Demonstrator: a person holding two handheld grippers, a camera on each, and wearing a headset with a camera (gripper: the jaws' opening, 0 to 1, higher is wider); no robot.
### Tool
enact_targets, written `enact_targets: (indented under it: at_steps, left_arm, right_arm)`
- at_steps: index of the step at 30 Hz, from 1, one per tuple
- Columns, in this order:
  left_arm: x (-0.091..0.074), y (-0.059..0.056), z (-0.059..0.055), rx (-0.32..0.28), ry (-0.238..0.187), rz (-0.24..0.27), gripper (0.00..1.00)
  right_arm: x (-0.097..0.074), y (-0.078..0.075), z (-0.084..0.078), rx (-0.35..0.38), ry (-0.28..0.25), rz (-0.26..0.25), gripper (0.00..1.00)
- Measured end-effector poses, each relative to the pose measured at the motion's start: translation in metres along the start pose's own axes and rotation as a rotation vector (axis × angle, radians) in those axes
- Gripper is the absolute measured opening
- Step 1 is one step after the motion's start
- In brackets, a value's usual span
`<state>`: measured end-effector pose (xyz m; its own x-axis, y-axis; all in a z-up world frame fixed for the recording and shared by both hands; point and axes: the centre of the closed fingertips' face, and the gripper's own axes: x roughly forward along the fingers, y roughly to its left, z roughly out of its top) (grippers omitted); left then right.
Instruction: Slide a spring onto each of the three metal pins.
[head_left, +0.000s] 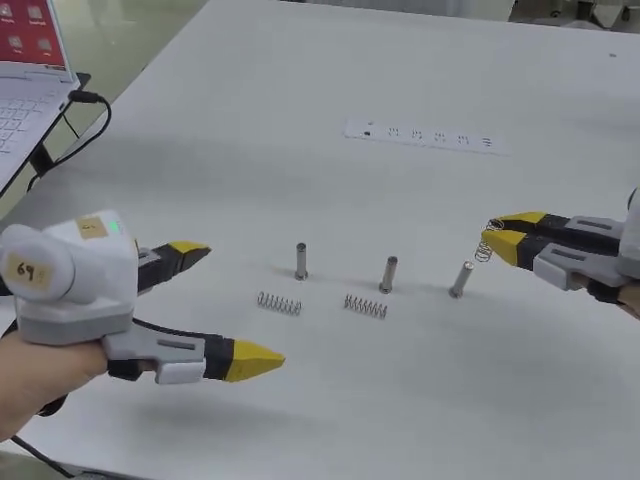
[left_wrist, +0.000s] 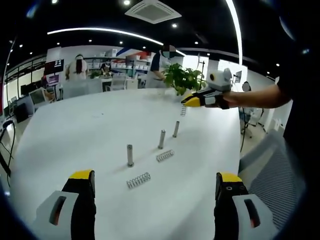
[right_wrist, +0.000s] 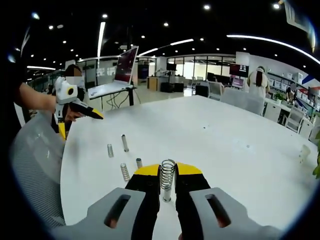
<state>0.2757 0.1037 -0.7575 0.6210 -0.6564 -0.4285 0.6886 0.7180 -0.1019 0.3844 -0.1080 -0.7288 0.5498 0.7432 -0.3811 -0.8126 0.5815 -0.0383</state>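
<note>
- My right gripper (head_left: 497, 236): jaws almost closed, pinching a small coiled steel spring (right_wrist: 167, 180) across its coils. The spring hangs off the tips, near the top of the right-hand grey metal pin (head_left: 461, 279), at its 1 o'clock. It is not on the pin yet.
- My left gripper (head_left: 225, 302): jaws wide apart and holding nothing, hovering at 8 o'clock of the pin row.
- The middle pin (head_left: 388, 274) and left pin (head_left: 301, 261) stand bare and upright. A second spring (head_left: 365, 306) and a third spring (head_left: 279, 303) lie flat on the table, each just at 7 o'clock of its pin.
- Risk: the side grip may tilt the coil, so its mouth could catch the pin top and pop free.
- Risk: the right-hand pin seems to lean towards 1 o'clock, and a nudge from my tips could topple it. I cannot tell whether the pins are fixed.
- Risk: a dropped spring could roll away.
- Around: a white power strip (head_left: 425, 135) at 12 o'clock and an open laptop (head_left: 25, 60) at 10 o'clock, both well apart. Nothing blocks the approach.
</note>
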Motion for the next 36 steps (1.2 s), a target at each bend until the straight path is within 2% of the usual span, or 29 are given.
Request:
enact_targets:
  at_steps: [4,19,36]
  left_arm:
    - [0.002,0.0,0.003,0.014,0.003,-0.006,0.98]
    - [-0.001,0.002,0.002,0.018,0.013,-0.004,0.98]
    - [0.0,0.0,0.002,0.016,0.013,-0.005,0.98]
  right_arm:
    - [0.003,0.0,-0.004,0.008,0.01,0.001,0.08]
    - [0.011,0.001,-0.01,0.011,0.021,0.002,0.08]
    - [0.012,-0.004,-0.015,0.035,0.02,-0.007,0.08]
